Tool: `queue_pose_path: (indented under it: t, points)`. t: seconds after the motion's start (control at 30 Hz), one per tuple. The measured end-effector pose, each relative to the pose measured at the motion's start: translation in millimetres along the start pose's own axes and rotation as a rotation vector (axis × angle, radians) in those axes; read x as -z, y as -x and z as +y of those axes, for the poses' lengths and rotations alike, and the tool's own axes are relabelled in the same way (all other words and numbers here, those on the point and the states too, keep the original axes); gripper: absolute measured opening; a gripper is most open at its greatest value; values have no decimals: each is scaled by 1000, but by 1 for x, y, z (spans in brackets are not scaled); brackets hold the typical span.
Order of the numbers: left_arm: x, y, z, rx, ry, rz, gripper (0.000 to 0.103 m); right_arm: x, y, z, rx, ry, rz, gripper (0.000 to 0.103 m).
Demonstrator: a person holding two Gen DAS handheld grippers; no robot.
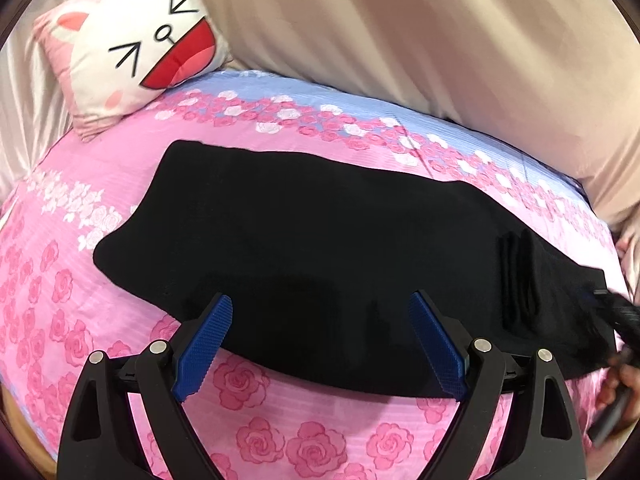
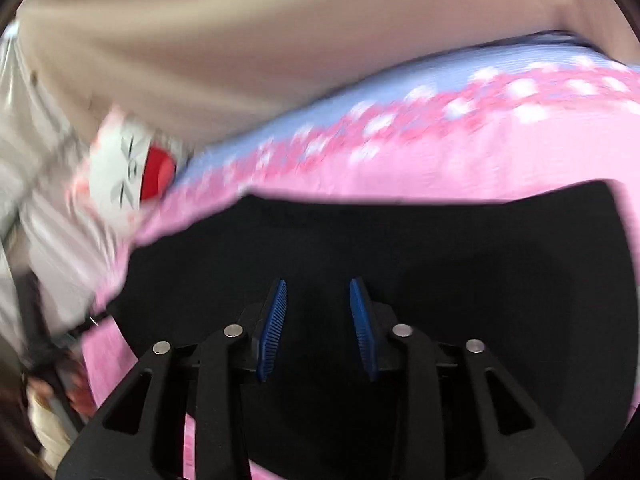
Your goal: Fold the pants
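Observation:
Black pants (image 1: 320,220) lie folded lengthwise across a pink rose-print bedsheet (image 1: 100,208). My left gripper (image 1: 320,298) is open wide just over the pants' near edge, with nothing between its blue pads (image 1: 208,340). In the blurred right wrist view, the pants (image 2: 440,248) fill the lower half. My right gripper (image 2: 318,282) hangs over them with its jaws a narrow gap apart. I see no cloth pinched between its pads (image 2: 276,320). A hand (image 1: 618,388) on a dark handle shows at the right edge of the left wrist view.
A cat-face pillow (image 1: 132,44) (image 2: 128,172) leans at the sheet's far left corner. A bulky beige duvet (image 1: 440,40) (image 2: 240,40) is heaped along the far side of the bed. The pink sheet (image 2: 480,152) shows bare around the pants.

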State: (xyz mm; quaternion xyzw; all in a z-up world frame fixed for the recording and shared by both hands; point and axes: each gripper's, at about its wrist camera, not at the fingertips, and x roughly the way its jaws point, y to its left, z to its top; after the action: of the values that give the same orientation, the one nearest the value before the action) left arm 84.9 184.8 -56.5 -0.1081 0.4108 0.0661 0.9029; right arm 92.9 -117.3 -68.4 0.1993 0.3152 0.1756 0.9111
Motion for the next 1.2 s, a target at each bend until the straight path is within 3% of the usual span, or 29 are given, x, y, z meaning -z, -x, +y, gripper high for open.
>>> queue_pose_path:
  t: [0.07,0.17,0.27,0.33,0.47,0.57,0.6,0.83,1.03,1.1,1.13,1.17,1.2]
  points:
    - [0,-3,8,-10,30,8,87,0,24,-21,58,-45,-46,35]
    - [2,-9,27,-46,69,12,87,13,18,-61,177,-108,19,31]
    - [1,-11,53,-78,126,22,87,24,44,-66,84,-177,-74,36]
    - [1,-6,79,-40,211,23,87,28,56,-58,35,-167,-132,37]
    - [8,2,131,7,404,8,87,37,62,-28,73,-54,-157,38]
    - [18,-5,162,31,546,13,87,46,63,-10,55,1,-167,38]
    - [19,-1,166,47,574,-33,87,48,61,-8,48,11,-167,38]
    - [1,-14,164,-13,582,-56,86,52,46,-2,38,38,-123,41]
    - [-11,-28,157,61,611,-58,85,53,46,-12,37,-23,-131,48]
    - [-15,-30,158,63,639,-75,77,53,45,-17,26,-53,-131,48]
    - [-15,-29,158,73,645,-86,56,53,45,-19,23,-67,-131,48]
    - [-16,-29,160,94,652,-94,19,53,45,-24,9,-89,-132,48]
    - [-18,-32,161,158,656,-88,16,54,45,-26,1,-102,-135,49]
